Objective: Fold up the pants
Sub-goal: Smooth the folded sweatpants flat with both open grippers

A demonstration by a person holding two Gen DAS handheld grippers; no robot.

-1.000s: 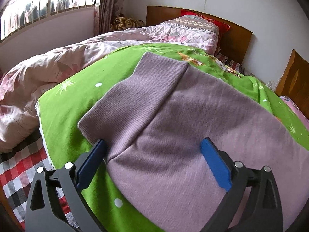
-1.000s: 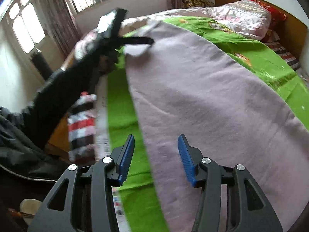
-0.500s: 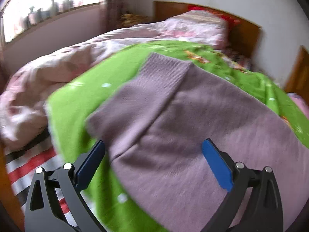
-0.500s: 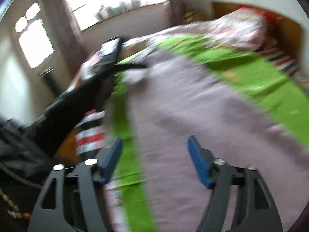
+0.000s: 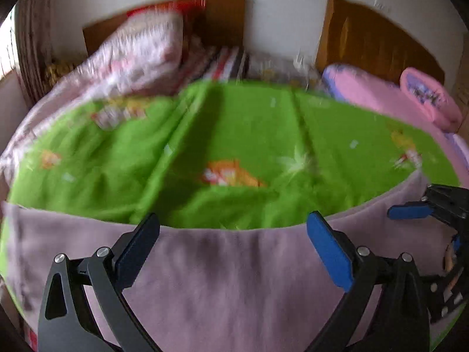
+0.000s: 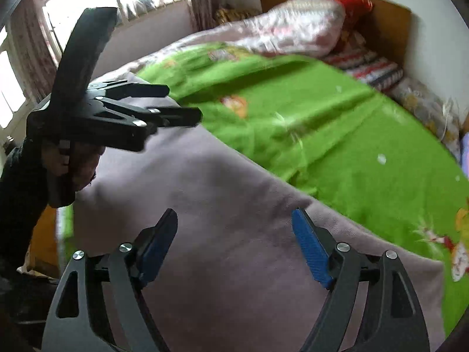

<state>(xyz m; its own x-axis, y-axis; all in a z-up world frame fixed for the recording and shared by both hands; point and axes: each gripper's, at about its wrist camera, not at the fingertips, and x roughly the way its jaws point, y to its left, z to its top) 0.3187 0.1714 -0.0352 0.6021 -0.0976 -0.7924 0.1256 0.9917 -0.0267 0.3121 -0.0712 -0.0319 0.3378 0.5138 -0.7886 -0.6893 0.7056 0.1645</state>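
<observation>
In the left wrist view, the left gripper [image 5: 233,243] hangs wide open over the pants [image 5: 222,281], which lie flat across the near part of the green blanket [image 5: 234,135] on the bed; its fingers straddle the far edge of the cloth without touching it, probably lined up to take that edge for a fold. The right gripper [image 5: 410,212] shows at the right margin over the pants' end, too side-on to tell its spread here. In the right wrist view, the right gripper [image 6: 234,243] is also spread wide and empty above the pants [image 6: 222,211], with the left gripper [image 6: 164,105] ahead over the far stretch of cloth, so each tool covers one end.
</observation>
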